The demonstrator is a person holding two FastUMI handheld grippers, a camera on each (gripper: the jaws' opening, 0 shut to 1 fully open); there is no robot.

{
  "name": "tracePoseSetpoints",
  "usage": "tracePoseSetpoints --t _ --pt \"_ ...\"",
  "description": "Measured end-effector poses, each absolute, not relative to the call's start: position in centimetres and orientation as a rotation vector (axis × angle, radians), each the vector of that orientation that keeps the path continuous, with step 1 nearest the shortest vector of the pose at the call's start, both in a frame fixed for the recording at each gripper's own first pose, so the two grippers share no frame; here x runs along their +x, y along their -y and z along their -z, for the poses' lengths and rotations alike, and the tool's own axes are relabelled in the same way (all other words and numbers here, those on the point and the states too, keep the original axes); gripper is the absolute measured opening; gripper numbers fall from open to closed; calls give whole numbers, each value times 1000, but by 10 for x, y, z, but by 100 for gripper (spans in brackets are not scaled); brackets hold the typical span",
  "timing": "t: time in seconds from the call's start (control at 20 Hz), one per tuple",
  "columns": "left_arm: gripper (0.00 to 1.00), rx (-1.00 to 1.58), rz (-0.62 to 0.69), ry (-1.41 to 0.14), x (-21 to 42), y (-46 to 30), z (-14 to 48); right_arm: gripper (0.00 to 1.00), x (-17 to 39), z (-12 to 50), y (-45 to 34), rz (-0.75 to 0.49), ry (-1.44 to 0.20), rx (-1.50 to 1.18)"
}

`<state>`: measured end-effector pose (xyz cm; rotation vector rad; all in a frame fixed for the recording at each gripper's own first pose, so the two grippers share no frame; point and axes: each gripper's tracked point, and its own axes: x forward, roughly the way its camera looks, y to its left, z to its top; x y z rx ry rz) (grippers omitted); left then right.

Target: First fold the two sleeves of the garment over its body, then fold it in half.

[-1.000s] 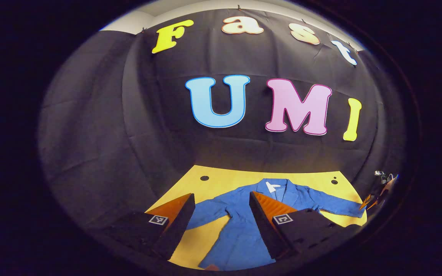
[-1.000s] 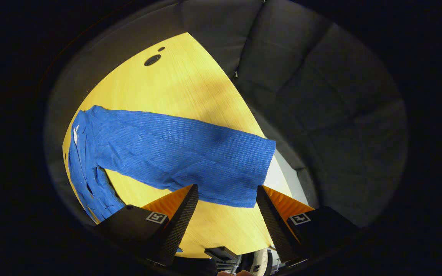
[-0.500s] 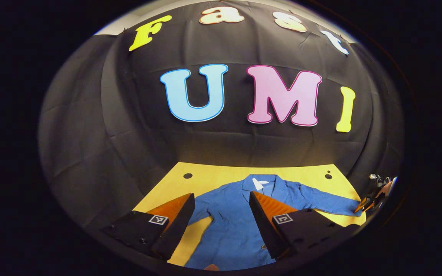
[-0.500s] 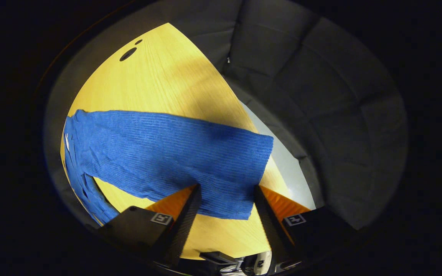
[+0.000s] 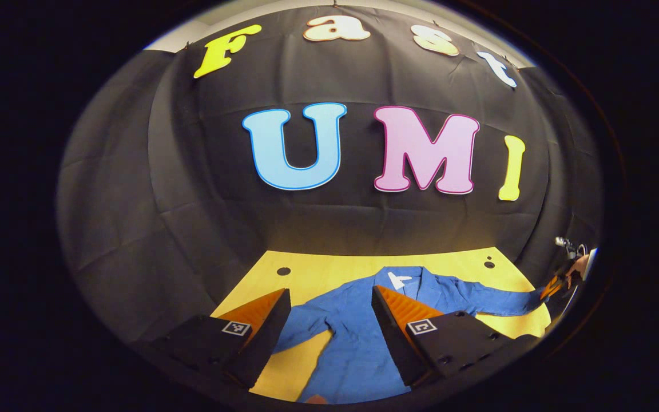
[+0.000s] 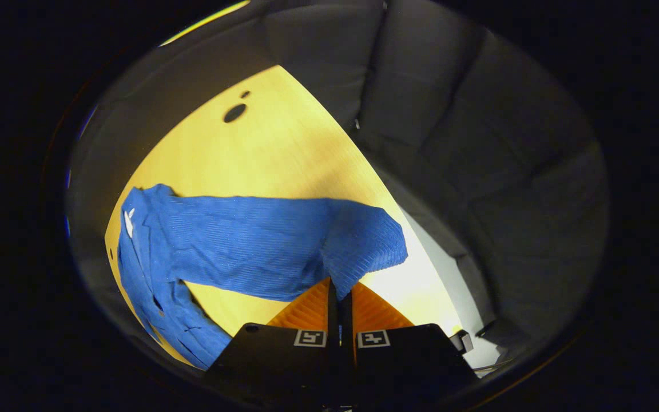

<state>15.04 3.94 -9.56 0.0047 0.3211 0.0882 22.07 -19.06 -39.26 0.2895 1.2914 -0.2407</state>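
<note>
Blue ribbed-fabric jacket (image 5: 358,337) lying open and face-up on the yellow wooden tabletop (image 5: 318,272), occupying the lower centre of the left gripper view. In the right gripper view, the right gripper (image 6: 338,297), spread wide on either side of the cuff half a second ago, now has its fingers pressed together on the lower edge of the jacket's right sleeve (image 6: 266,252) near the cuff, at lower centre of the frame; the cloth puckers and lifts there. The left gripper (image 5: 329,326) remains spread, hovering above the jacket body and touching nothing. With this grasp the first sleeve fold can probably begin; neither sleeve yet lies over the body, and the left sleeve (image 5: 301,326) is untouched.
</note>
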Motion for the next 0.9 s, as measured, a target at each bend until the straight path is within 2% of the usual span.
tracePoseSetpoints --t 0.2,0.5,0.7,0.9 --pt "82 6 -111 -313 135 -86 99 5 270 310 120 137 -1107 224" --pt "82 -25 -214 -305 100 -165 107 5 303 237 -41 -111 -982 157" --pt "82 -35 -292 -309 75 -204 114 5 311 232 -166 -282 -968 159" --pt "82 -56 -370 -324 48 -233 121 4 302 278 -270 -389 -1039 191"
